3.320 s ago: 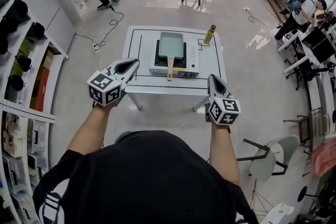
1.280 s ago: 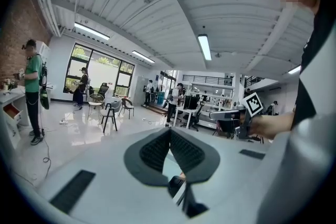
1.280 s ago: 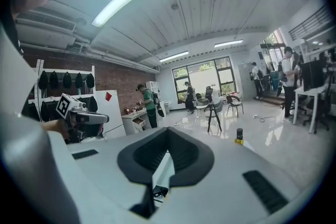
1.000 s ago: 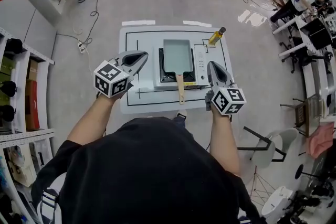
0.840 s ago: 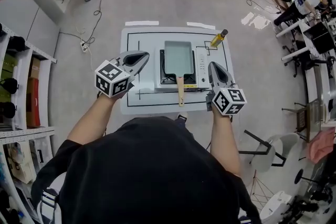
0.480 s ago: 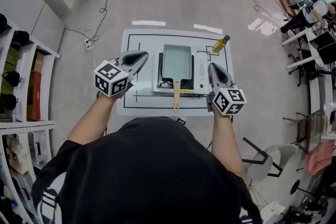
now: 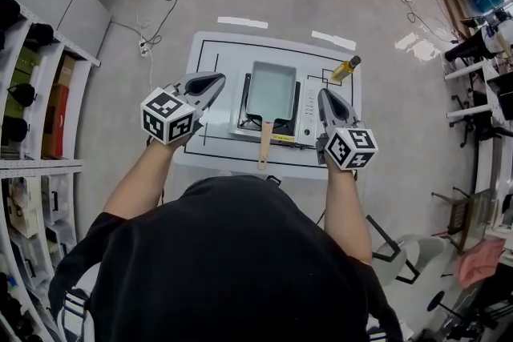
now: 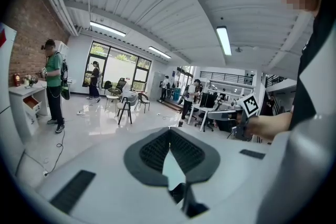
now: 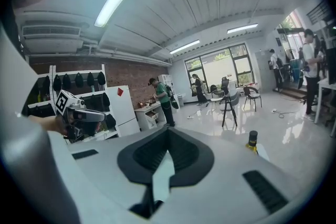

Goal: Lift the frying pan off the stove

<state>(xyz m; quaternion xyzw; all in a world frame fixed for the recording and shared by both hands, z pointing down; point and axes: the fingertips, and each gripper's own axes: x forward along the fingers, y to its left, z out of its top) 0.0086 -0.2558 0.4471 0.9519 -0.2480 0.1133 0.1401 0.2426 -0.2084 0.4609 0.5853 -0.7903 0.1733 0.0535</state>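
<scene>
- The left gripper [image 7: 215, 80], jaws pressed together with nothing between them, hangs over the table's [image 7: 210, 52] left half. It is left of the pan [image 7: 271, 88] and clear of it.
- The right gripper [image 7: 324, 95], also closed and empty, hangs by the stove's [image 7: 304, 118] right edge, right of the pan and not touching it.
- Between the two grippers, the pan's handle [image 7: 263, 146] points near, past the stove's front.
- The pan sits on the stove, mid-table.
- A bottle [image 7: 346, 68] stands at the far right of the table.
</scene>
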